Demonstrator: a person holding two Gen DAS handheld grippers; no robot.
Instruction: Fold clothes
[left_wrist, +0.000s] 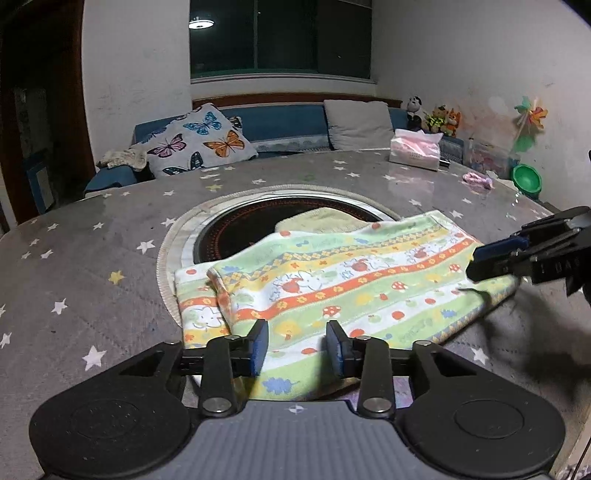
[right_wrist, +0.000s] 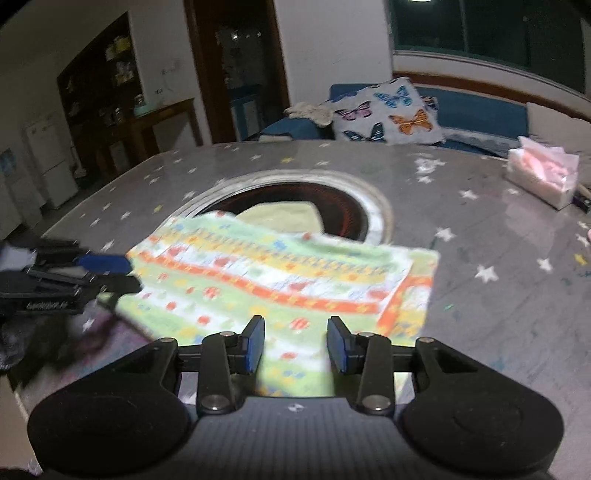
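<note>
A striped children's towel (left_wrist: 332, 288) in green, orange, yellow and white lies folded over on the grey star-patterned table (left_wrist: 92, 266); one end overlaps at the left. It also shows in the right wrist view (right_wrist: 280, 280). My left gripper (left_wrist: 297, 345) is open, its blue pads above the towel's near edge, holding nothing. My right gripper (right_wrist: 295, 343) is open over the towel's near edge, empty. It shows in the left wrist view (left_wrist: 491, 258) at the towel's right end. The left gripper shows in the right wrist view (right_wrist: 107, 273) at the towel's left end.
A round black hotplate recess (left_wrist: 258, 225) with a pale ring sits mid-table under the towel's far edge, with a yellowish cloth (left_wrist: 325, 221) in it. A tissue pack (left_wrist: 415, 149), a pink item (left_wrist: 478, 181) and a green bowl (left_wrist: 526, 179) stand at the far right. A sofa with a butterfly cushion (left_wrist: 199, 142) lies behind.
</note>
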